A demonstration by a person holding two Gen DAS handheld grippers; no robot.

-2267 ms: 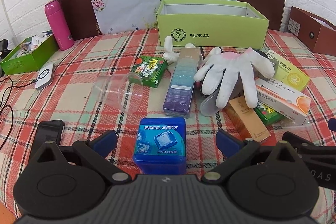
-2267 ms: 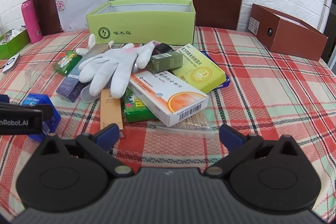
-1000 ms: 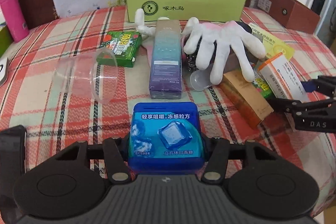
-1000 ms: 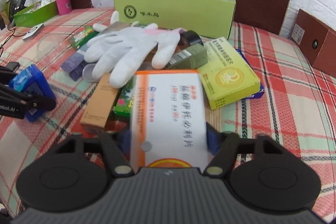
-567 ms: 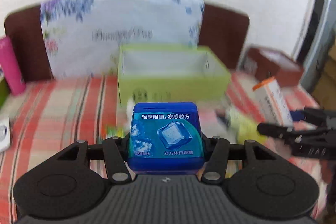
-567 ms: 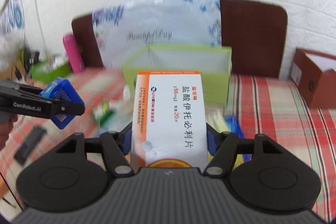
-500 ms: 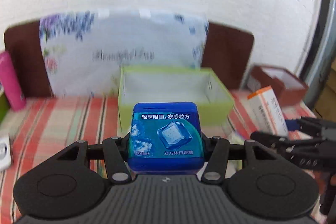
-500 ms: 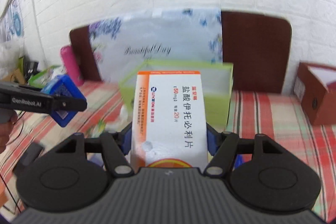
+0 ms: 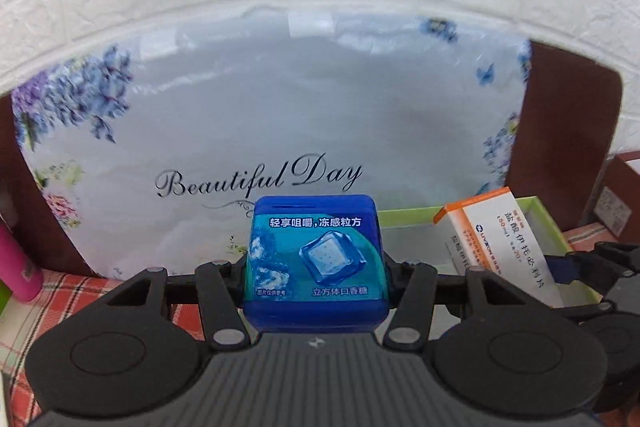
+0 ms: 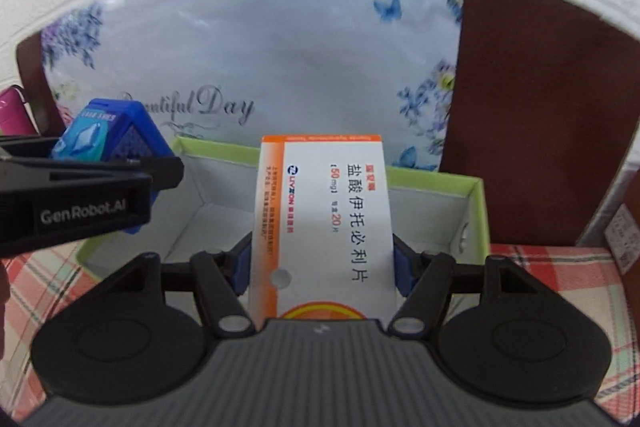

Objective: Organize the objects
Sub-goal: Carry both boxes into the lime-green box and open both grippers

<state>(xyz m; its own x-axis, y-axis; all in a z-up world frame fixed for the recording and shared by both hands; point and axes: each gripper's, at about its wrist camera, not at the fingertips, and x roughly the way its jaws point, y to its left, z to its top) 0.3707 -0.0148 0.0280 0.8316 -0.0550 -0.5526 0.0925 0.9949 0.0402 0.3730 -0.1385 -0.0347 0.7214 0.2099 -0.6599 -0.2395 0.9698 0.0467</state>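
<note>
We hold the gum (image 9: 316, 255) in our left gripper (image 9: 316, 267), the pillbox (image 10: 324, 223) in our right gripper (image 10: 322, 267), both over the bin (image 10: 478, 211), unreleased.

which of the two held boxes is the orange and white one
The medicine box in the right gripper; the left gripper holds a blue gum box.

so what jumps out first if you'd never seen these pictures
Two held packages: the left gripper clamps a blue gum box, the right gripper a white and orange medicine box. Both hang at the open green box, in front of a floral "Beautiful Day" bag.
</note>
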